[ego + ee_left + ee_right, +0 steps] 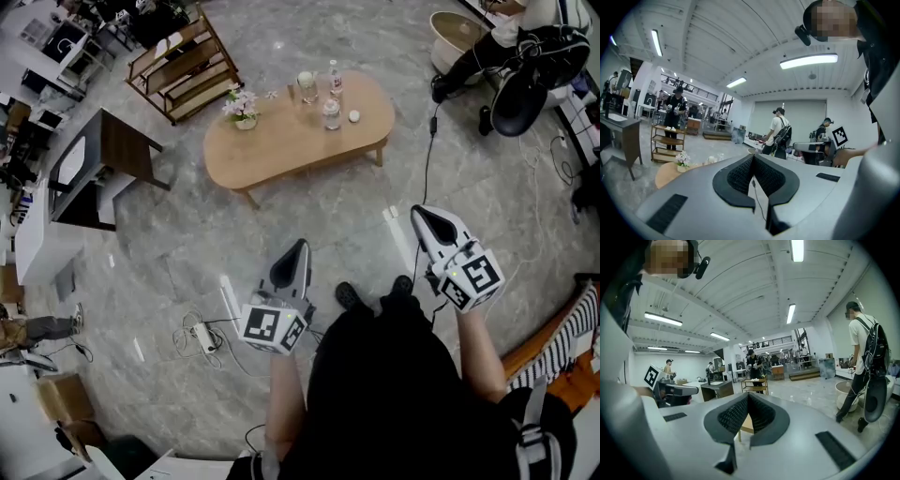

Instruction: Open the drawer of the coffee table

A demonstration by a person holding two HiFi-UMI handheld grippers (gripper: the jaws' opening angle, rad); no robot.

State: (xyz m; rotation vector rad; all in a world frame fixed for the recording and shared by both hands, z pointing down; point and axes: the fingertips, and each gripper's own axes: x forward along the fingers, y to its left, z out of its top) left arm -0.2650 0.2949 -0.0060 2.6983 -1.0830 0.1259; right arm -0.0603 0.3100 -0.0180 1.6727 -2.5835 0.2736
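The oval wooden desk (281, 150) stands on the grey floor (187, 253) well ahead of the person, carrying a flower pot (245, 120) and bottles (332, 114). No drawer shows. The left claw (298, 247) and right claw (420, 214) are both closed tight on nothing, well apart from the desk.

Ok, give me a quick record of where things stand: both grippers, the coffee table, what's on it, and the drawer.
left gripper: shut, empty, held in the air well short of the table
right gripper: shut, empty, also apart from the table
coffee table: oval, wooden, ahead of the person
on the table: flower pot, two bottles, glass, all near the far edge
drawer: not visible in any view; nothing is touching the table
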